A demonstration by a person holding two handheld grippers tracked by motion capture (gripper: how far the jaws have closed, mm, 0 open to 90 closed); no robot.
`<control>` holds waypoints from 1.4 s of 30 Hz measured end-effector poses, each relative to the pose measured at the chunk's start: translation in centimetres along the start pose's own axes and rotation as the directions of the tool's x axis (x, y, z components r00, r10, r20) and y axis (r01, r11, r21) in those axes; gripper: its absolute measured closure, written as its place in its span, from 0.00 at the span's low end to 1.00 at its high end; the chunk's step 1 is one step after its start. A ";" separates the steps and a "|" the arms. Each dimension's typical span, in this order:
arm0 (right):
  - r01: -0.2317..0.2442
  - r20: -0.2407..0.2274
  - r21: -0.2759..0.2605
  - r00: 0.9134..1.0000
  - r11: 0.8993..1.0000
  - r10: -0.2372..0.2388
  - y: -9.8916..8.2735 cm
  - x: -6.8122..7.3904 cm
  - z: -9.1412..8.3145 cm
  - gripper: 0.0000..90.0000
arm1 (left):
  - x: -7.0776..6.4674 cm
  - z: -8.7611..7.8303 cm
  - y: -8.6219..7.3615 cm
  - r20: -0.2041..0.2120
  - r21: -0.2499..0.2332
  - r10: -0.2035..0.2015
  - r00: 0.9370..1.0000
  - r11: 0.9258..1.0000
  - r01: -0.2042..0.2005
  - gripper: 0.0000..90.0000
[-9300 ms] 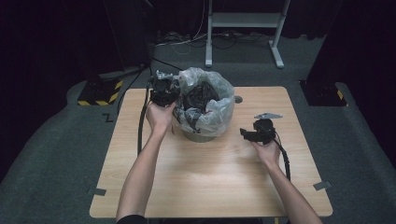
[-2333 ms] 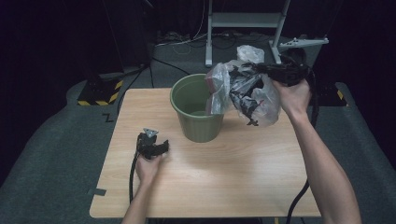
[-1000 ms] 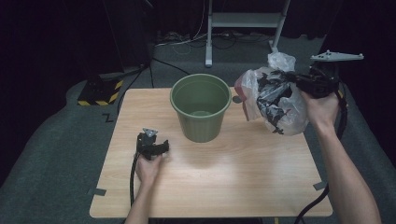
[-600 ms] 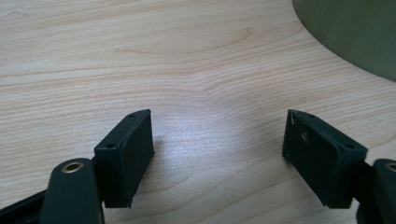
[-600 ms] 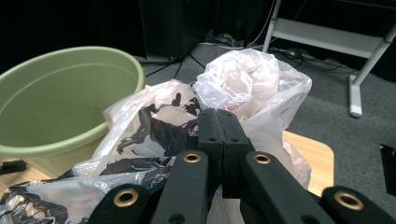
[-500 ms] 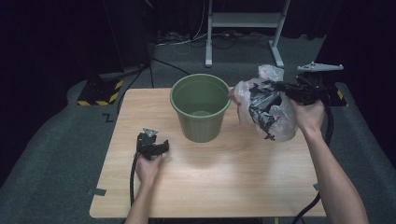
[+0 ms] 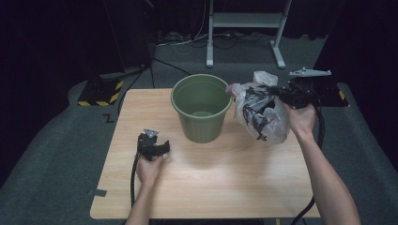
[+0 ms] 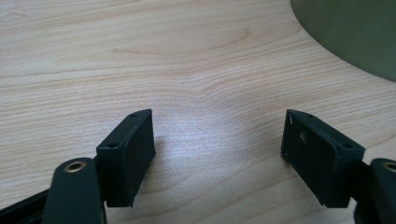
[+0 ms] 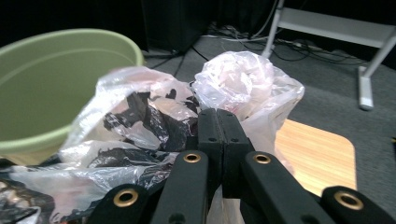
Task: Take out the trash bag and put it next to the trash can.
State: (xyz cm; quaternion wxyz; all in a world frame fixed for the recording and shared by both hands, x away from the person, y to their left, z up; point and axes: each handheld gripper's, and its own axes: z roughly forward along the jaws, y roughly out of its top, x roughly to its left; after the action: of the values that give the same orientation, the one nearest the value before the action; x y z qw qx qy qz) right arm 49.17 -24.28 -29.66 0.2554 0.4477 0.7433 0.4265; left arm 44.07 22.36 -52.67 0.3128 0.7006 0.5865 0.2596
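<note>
Table: pale wood. It carries the green bucket, and your left hand rests on it. Everything below is placed relative to that bucket.

Green bucket: it stands upright on the far half of the table, near the middle, mouth open to the top. In the right gripper view its rim shows just to the left of the bag.

Plastic bag: clear film stuffed with dark crumpled material. It hangs just to the right of the bucket, at about the height of the bucket's rim, with its lower end close above the table top; you cannot tell whether it touches the wood. It sits close beside the bucket wall, outside the bucket.

Right hand-held gripper: you hold it to the right of the bucket, beyond the bag, pointing back toward the bucket. Its jaws are pressed together on the gathered top of the bag, so the bag hangs from that pinch.

Left hand-held gripper: you hold it low on the table, to the front left of the bucket and apart from it. Its jaws are spread wide with bare wood between them, and the bucket's wall shows at the far right.
</note>
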 end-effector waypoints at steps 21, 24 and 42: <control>-0.027 0.036 0.027 0.999 0.999 0.026 -2.3 -0.9 2.8 1.00 | 0.0 0.0 0.0 0.000 0.000 0.000 1.000 1.000 0.000 0.28; -0.025 0.040 0.041 0.999 0.999 0.023 -2.5 -0.8 3.7 1.00 | 0.0 0.0 0.0 0.000 0.000 0.000 1.000 1.000 0.000 0.28; -0.014 0.042 0.081 0.999 0.997 0.010 -4.2 0.9 8.4 0.98 | 0.0 0.0 0.0 0.000 -0.001 -0.001 1.000 1.000 0.001 0.28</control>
State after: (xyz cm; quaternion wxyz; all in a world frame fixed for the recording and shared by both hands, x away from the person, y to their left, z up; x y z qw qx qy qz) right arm 53.22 -21.10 -37.54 0.2500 0.4709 0.7518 0.3880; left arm 44.07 22.36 -52.67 0.3133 0.7003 0.5866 0.2595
